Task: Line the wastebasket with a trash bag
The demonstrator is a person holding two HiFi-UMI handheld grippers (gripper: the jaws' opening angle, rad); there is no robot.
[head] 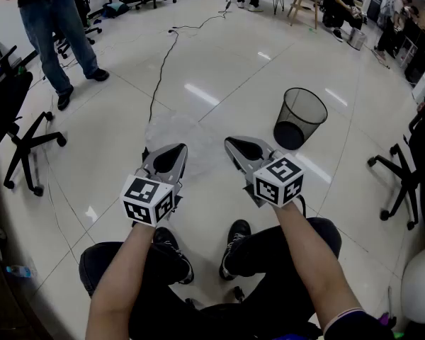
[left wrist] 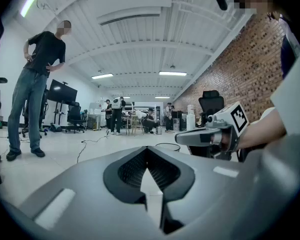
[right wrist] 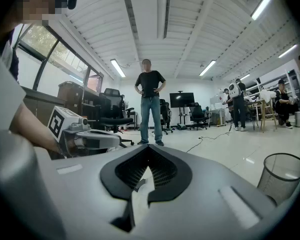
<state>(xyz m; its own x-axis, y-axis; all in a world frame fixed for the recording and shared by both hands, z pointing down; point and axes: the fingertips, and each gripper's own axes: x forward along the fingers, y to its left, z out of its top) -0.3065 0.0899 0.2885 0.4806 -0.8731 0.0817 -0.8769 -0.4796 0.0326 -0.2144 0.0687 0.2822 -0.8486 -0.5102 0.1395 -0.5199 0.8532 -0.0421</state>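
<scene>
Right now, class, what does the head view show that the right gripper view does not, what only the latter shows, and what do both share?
Only the head view: the clear trash bag ahead of the jaws and the wearer's black shoes. Only the right gripper view: ceiling strip lights and a dark screen. Both: the mesh wastebasket, the left gripper and the standing onlooker.

wastebasket: I see black wire mesh, round, upright, mouth up, right of centre frame | trash bag: I see clear thin film, lying spread on floor, centre frame, left of wastebasket, apart from it
</scene>
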